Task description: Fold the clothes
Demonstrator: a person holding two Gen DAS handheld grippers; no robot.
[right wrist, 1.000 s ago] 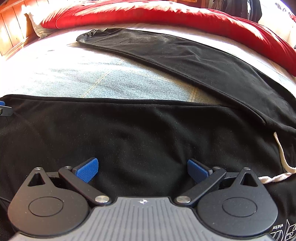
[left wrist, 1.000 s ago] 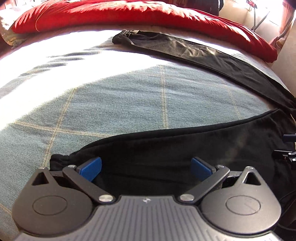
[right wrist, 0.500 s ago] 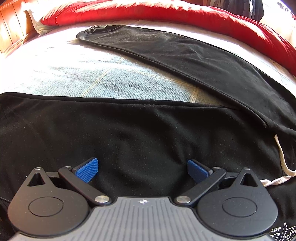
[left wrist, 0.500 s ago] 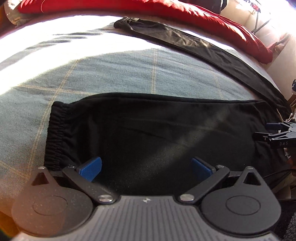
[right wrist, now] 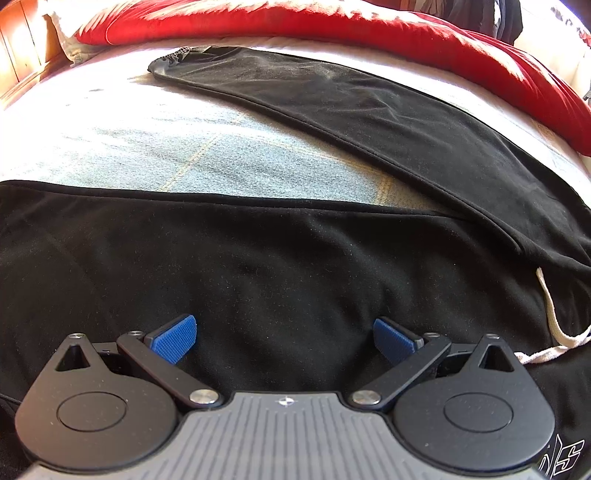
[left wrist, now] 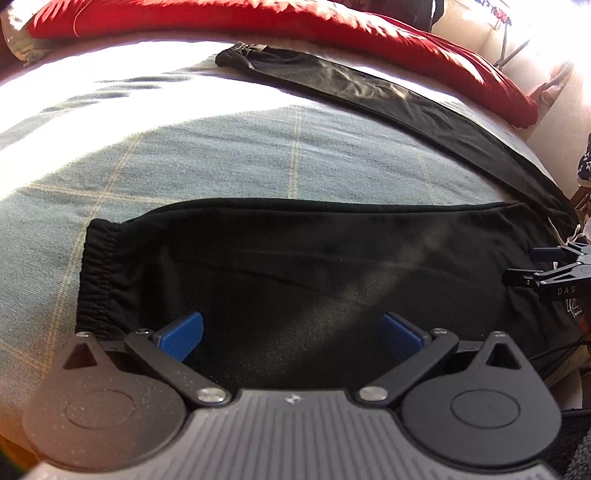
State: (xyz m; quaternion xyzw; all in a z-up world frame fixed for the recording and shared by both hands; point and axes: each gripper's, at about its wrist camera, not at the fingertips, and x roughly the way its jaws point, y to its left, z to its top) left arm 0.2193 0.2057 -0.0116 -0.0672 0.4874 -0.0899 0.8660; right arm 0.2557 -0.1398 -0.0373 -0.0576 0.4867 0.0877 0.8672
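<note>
A pair of black trousers (left wrist: 314, 258) lies spread on a bed (left wrist: 221, 158) covered in a pale blue-grey checked blanket. In the left wrist view one leg fills the lower middle of the frame, its gathered elastic cuff (left wrist: 98, 280) at centre left, while the other leg (left wrist: 388, 107) runs in a long diagonal from the upper middle down to the right edge. Along the top of the frame stretches a red duvet (left wrist: 258, 22), bright with sun.

The left gripper (left wrist: 291, 334) sits at the bottom of its frame over the near leg, jaws apart with nothing between them, the blue pads (left wrist: 181, 334) hovering over or resting on the dark cloth (contact cannot be told). The right gripper (left wrist: 550, 271) pokes in at the right edge of that same view, above the trousers near small white printed lettering.

In the right wrist view the right gripper (right wrist: 284, 338) likewise has its jaws wide apart and empty, over the broad black fabric (right wrist: 277, 258) in the lower half of the frame. A white drawstring (right wrist: 550, 325) curls across the cloth at lower right. The far leg (right wrist: 369, 114) slants from upper left to right, and a wooden headboard (right wrist: 18, 51) shows in the upper left corner.
</note>
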